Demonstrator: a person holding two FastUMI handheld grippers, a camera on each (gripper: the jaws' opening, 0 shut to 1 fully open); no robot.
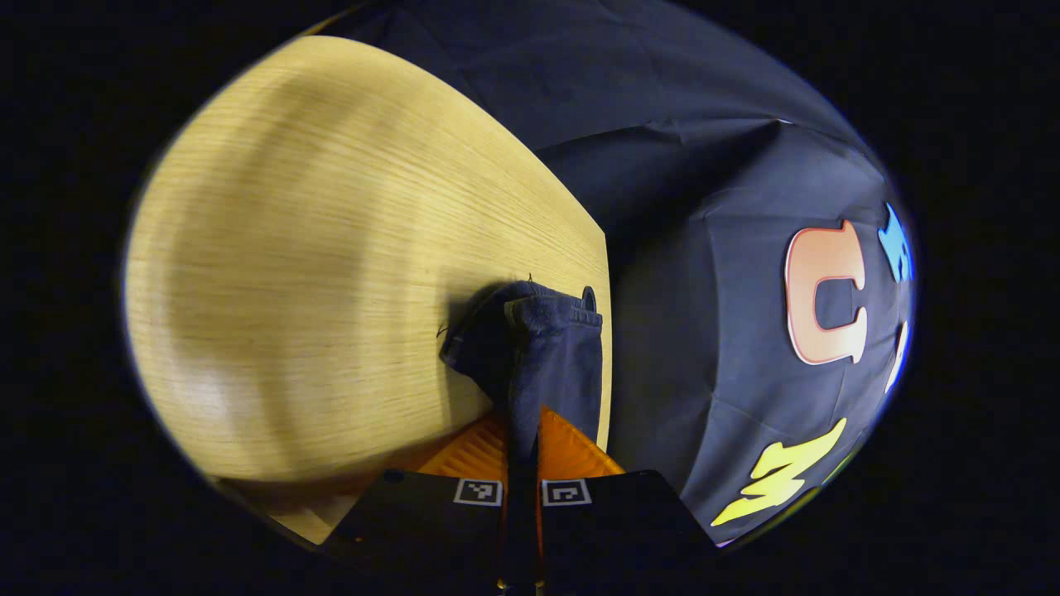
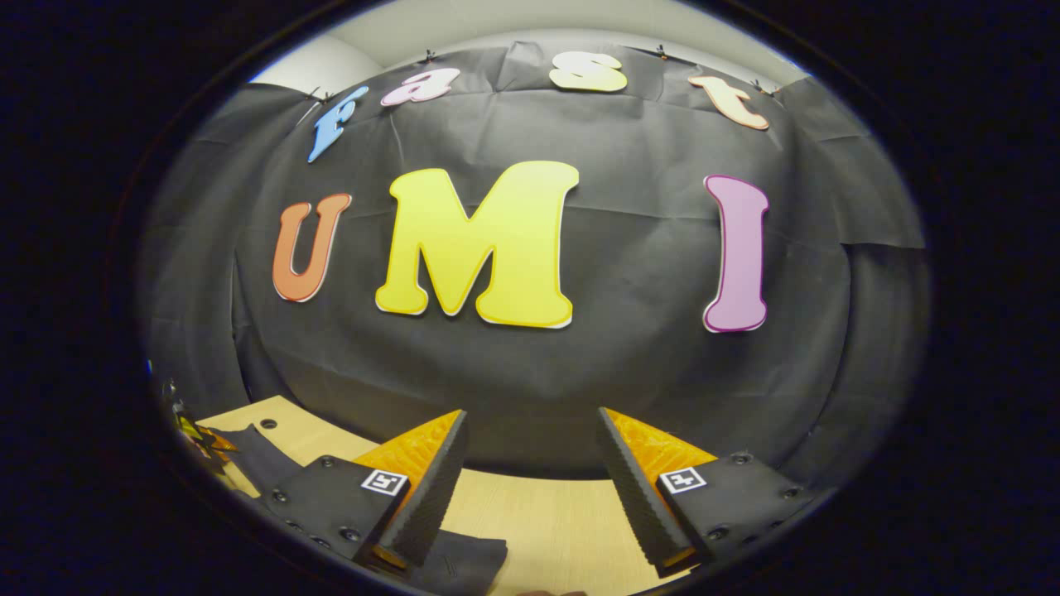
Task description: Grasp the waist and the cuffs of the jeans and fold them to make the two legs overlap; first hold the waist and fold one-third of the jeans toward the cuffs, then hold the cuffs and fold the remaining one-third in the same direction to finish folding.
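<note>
I am pinching a bunched end of the jeans [image 1: 530, 356] in my left gripper [image 1: 522, 463], both fingers pressing on the dark denim, which is trailing forward from my fingertips onto the table [image 1: 315, 265] near its edge. I cannot tell whether this end is the waist or a cuff. My right gripper [image 2: 530, 480] is standing wide, holding nothing, and pointing toward the wall above the table; a fold of denim is lying just beneath its left finger [image 2: 431, 488], apart from the pads. I judge that I am working on a fold with only one end in hand. The next move is calling for my right gripper to drop, close on the matching edge, and carry both ends over together so the layers land square.
</note>
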